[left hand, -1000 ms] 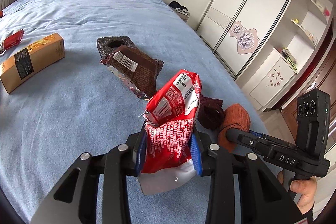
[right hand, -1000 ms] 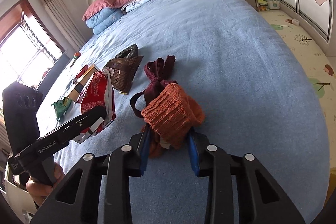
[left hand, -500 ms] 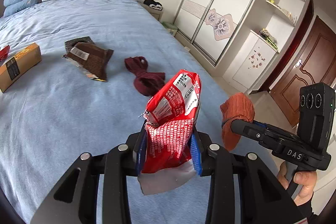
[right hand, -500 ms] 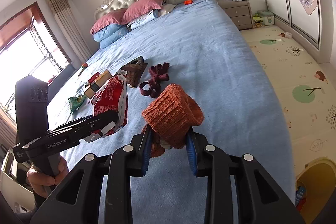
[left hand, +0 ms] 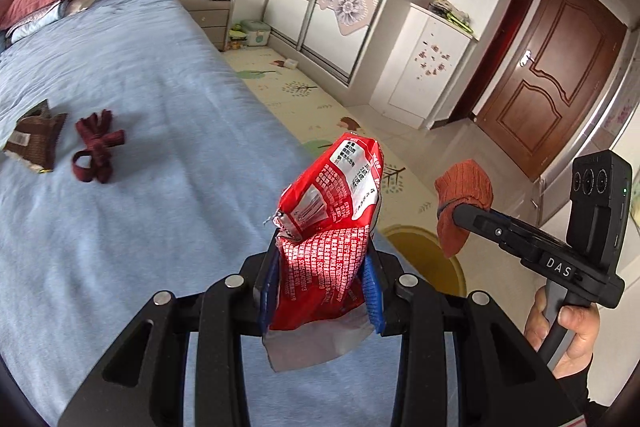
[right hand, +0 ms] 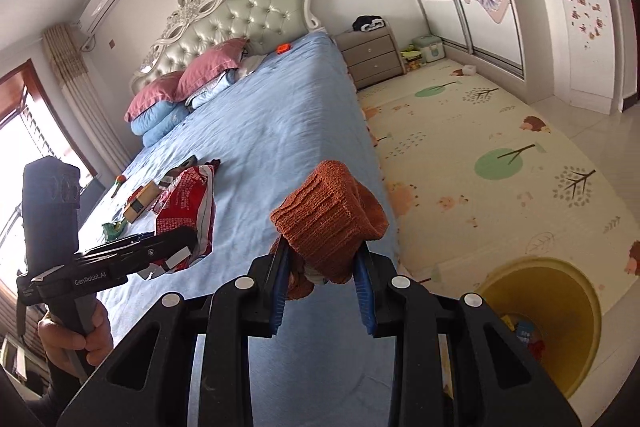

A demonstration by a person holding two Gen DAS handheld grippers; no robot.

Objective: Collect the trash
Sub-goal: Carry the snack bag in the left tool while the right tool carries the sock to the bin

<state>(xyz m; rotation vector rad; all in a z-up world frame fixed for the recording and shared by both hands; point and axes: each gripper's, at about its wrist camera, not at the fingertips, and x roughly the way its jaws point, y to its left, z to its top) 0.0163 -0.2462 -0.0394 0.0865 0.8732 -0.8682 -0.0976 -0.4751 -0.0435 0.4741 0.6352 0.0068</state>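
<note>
My left gripper (left hand: 320, 291) is shut on a red snack bag (left hand: 332, 223) and holds it above the blue bed's foot corner. My right gripper (right hand: 322, 291) is shut on an orange knitted sock (right hand: 332, 215), also held in the air; the sock (left hand: 462, 199) shows in the left wrist view too. A yellow bin (right hand: 576, 307) with some trash inside stands on the floor at the bed's corner, below and right of the right gripper; it also shows in the left wrist view (left hand: 424, 247). A brown wrapper (left hand: 36, 139) lies on the bed.
A dark red sock (left hand: 96, 151) lies on the blue bed (left hand: 140, 87) by the brown wrapper. A small box (right hand: 140, 203) and green scrap (right hand: 112, 229) lie further left. A play mat (right hand: 480, 147), nightstand (right hand: 372, 57), wardrobe and brown door (left hand: 548, 75) surround the bed.
Both grippers have swung right, away from the bed's middle toward its foot corner, carrying the red bag and orange sock. The yellow bin has come into view.
</note>
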